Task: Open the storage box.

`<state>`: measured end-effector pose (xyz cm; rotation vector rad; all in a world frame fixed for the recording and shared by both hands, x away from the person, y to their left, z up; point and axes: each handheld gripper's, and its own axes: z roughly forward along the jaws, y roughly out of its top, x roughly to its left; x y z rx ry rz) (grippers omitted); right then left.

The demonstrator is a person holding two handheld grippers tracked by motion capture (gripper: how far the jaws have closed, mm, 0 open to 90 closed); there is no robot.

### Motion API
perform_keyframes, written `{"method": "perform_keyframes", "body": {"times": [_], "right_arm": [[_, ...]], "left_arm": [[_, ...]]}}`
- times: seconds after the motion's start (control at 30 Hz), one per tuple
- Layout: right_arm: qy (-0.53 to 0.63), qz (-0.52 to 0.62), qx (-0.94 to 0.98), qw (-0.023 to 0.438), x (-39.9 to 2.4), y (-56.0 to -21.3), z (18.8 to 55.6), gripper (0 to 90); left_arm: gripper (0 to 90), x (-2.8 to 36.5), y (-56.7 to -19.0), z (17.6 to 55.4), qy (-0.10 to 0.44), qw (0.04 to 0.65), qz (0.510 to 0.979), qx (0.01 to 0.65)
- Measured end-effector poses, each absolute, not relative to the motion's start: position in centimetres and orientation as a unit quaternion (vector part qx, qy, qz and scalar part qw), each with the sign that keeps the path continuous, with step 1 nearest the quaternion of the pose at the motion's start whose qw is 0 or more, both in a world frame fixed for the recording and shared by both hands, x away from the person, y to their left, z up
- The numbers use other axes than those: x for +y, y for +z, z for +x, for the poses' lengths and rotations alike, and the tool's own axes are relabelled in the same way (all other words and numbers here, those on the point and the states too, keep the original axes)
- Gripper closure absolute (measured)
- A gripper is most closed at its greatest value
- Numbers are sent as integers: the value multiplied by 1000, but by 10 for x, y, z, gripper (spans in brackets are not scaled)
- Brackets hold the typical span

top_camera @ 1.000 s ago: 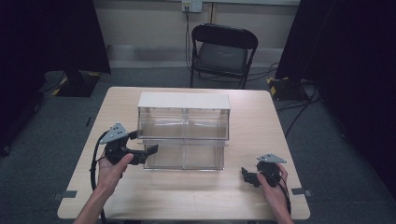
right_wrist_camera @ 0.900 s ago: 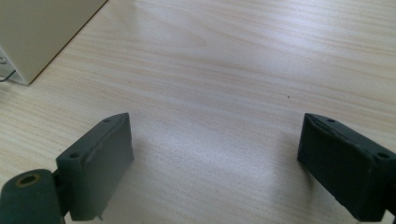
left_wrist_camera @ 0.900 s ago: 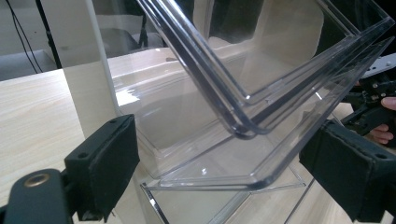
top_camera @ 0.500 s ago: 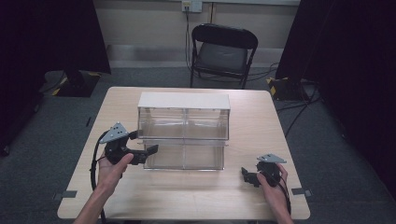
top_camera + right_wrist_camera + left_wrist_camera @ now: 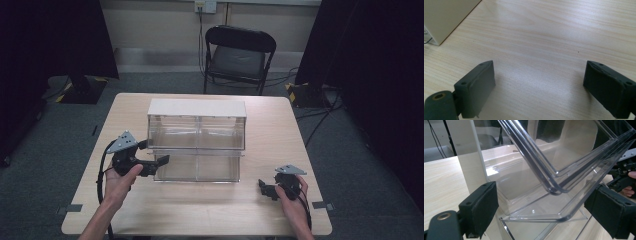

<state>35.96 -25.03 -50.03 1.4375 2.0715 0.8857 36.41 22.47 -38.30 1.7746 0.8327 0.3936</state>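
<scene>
Left gripper (image 5: 150,165), jaws open, straddles the clear drawer's (image 5: 197,167) corner; close squarely, then pull level; right gripper (image 5: 270,189), jaws open, rests near the worktop's (image 5: 210,210) right edge.

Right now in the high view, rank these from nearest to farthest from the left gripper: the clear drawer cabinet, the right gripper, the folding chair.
1. Clear drawer cabinet: beside the left gripper, at the table's middle.
2. Right gripper: across the table's near edge, right side.
3. Folding chair: beyond the table's far edge, on the floor.

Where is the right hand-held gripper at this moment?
In the high view, the right hand-held gripper rests low on the table's near right part, open, apart from the clear drawer box.
</scene>
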Motion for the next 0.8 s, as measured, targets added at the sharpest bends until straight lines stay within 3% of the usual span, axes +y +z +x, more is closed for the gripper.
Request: {"method": "perform_keyframes", "body": {"times": [0.8], "right_arm": [[322, 523, 754, 233, -250, -500, 360, 95]], "left_arm": [[118, 224, -383, 364, 170, 538, 748, 350]]}}
